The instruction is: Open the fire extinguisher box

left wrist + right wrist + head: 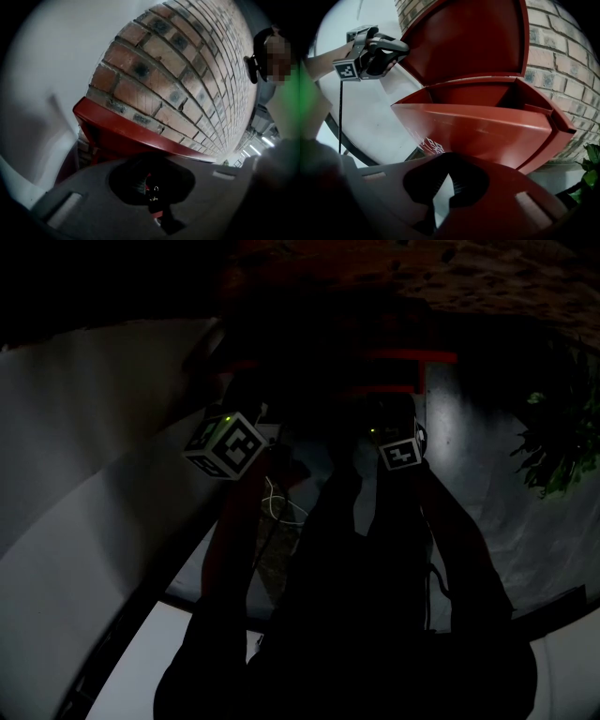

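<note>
Two handheld grippers are working at a red fire extinguisher box [487, 126] that is standing against a brick wall [187, 70]. The box is sitting open. Its lid [473, 42] is tilting up and back toward the bricks, and the red interior is showing just beyond and above the right gripper's fingers.

The left gripper [153, 196] is reaching to the lid's edge. Its fingers are pressing close together, pinching a thin sliver of red between them. The lid's red rim is running across directly above the fingertips, with the bricks rising past it. In the right gripper view, this gripper is appearing up and to the left of the right fingers. Its tips are touching the lid's left edge, its marker cube [347, 69] is sitting at its rear, and a dark cable [341, 117] is trailing down from it.

The right gripper [444, 193] is hovering in front of the box's front wall, apart from it. Its fingers are standing slightly spread in a narrow V with nothing between them, and only pale floor [379, 112] is showing through the gap. White print [429, 145] on the front wall is lying just past the left fingertip. A green plant [591, 171] is sitting well off to the right of the fingers, beside the box's base.

The head view is very dark, with both arms reaching forward toward the red box.
</note>
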Demonstrator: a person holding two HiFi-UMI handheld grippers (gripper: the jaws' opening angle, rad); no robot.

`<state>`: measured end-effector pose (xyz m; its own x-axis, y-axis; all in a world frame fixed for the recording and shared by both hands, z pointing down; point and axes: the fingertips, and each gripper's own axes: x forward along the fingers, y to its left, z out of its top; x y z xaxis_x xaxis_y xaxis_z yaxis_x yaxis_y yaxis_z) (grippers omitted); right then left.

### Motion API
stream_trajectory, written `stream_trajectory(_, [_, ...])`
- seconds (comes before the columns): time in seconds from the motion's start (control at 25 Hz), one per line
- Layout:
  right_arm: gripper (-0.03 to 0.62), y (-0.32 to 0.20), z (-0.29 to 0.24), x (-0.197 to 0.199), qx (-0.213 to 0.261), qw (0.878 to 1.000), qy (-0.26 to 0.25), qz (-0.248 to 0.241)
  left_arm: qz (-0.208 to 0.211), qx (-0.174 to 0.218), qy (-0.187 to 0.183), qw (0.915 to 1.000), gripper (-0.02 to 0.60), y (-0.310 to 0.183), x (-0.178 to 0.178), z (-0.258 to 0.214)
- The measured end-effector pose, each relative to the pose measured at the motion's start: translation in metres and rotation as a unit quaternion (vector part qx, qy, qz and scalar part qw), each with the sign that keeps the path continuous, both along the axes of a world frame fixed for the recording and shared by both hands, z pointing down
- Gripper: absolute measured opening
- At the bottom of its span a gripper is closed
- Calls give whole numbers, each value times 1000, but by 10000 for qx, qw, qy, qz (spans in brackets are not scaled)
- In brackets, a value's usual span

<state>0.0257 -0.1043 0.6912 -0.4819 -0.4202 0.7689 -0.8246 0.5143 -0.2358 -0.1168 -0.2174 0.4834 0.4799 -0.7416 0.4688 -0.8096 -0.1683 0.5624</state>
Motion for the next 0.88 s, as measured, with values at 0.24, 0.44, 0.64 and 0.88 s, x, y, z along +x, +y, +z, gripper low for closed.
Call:
stream_trajectory(0.24, [-3, 1, -1, 1, -64, 10000, -11, 10, 293, 192, -569, 9978, 3, -6, 2, -5])
stream_trajectory(0.44, [-3, 1, -2, 1, -68, 10000, 48, -21, 632, 466, -1508, 9854, 2, -11, 1, -12])
stream_trajectory(0.64, [-3, 0, -5, -2, -94, 9999, 37, -55, 820, 677, -2087, 9722, 3, -15, 0, -16])
stream_trajectory(0.88, [-2, 1, -6, -1, -111, 9999, 69, -54, 887, 744, -2318, 9658, 2, -20, 2, -21])
